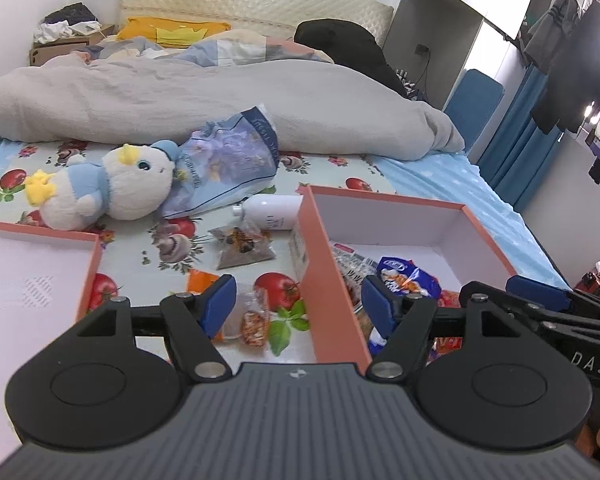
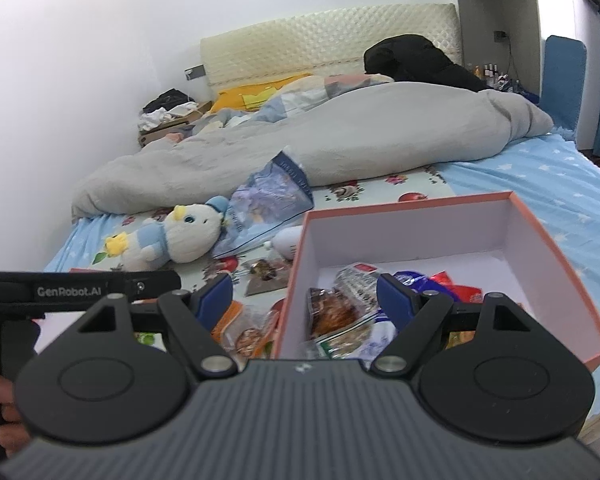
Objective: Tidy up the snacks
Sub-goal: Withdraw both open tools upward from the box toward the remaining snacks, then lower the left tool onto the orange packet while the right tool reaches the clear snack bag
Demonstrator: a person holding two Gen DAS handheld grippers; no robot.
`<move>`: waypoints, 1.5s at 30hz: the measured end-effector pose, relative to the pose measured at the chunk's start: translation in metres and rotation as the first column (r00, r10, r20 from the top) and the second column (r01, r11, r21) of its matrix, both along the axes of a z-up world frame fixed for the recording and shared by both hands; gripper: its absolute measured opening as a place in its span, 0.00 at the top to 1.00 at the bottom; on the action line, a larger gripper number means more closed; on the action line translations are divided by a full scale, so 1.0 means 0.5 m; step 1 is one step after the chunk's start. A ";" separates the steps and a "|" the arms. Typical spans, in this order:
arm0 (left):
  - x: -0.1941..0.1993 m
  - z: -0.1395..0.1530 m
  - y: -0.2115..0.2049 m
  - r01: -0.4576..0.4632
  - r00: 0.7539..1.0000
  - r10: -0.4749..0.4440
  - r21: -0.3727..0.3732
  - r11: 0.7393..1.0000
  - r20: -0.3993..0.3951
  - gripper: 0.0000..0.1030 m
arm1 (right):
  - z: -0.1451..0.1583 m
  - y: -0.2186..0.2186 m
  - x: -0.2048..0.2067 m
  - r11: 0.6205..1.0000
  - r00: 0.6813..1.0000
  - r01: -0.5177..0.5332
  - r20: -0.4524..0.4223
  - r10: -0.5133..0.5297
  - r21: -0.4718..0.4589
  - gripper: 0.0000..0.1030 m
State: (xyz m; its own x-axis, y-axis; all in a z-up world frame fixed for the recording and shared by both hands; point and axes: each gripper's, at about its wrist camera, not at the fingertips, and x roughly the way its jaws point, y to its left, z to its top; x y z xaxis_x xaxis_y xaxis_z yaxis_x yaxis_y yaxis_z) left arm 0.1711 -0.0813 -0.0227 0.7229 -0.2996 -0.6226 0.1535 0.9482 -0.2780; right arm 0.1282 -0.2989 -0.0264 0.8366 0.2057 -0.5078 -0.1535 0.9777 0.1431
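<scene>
An orange box [image 1: 384, 197] with a white inside sits on the bed and holds several snack packets, among them a blue one [image 1: 408, 276] and a brown one [image 2: 332, 312]. Loose snacks lie left of it on the sheet: a clear packet [image 1: 252, 320], an orange packet [image 1: 202, 280] and a grey triangular pack [image 1: 242, 246]. My left gripper [image 1: 298, 304] is open and empty, its fingers straddling the box's left wall. My right gripper [image 2: 305, 298] is also open and empty, over the same wall, one finger above the packets inside.
A second shallow orange tray [image 1: 94, 264] lies at the left. Behind the snacks are a white bottle [image 1: 272, 212], a plush toy [image 1: 112, 184], a blue tissue pack [image 1: 228, 164] and a bunched grey duvet [image 1: 220, 96]. The bed edge is right of the box.
</scene>
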 end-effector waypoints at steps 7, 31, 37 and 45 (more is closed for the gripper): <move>-0.017 -0.018 0.051 -0.006 0.999 0.007 0.014 1.000 -0.041 0.18 | -0.011 0.036 -0.016 1.000 1.000 0.004 -0.012 -0.004 -0.016 0.22; -0.014 -0.190 0.160 -0.037 0.993 0.025 -0.098 0.994 -0.118 0.10 | -0.065 0.130 0.043 0.981 0.986 -0.135 -0.118 0.119 -0.140 0.22; 0.048 -0.234 0.156 -0.036 0.993 0.022 -0.110 0.993 -0.119 0.10 | -0.053 0.173 0.163 0.956 0.962 -0.247 -0.155 0.223 -0.158 0.22; 0.125 -0.290 0.166 -0.056 0.992 0.036 -0.162 0.985 -0.123 0.11 | -0.084 0.250 0.371 0.931 0.923 -0.325 -0.271 0.274 -0.165 0.23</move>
State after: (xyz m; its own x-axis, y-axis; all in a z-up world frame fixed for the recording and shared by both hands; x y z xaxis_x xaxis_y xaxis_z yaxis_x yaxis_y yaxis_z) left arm 0.2337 0.0015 -0.1676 0.6617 -0.3735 -0.6502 0.0671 0.8932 -0.4447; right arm 0.3138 -0.1738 -0.0683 0.5998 0.2991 -0.7421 -0.4299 0.9027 0.0164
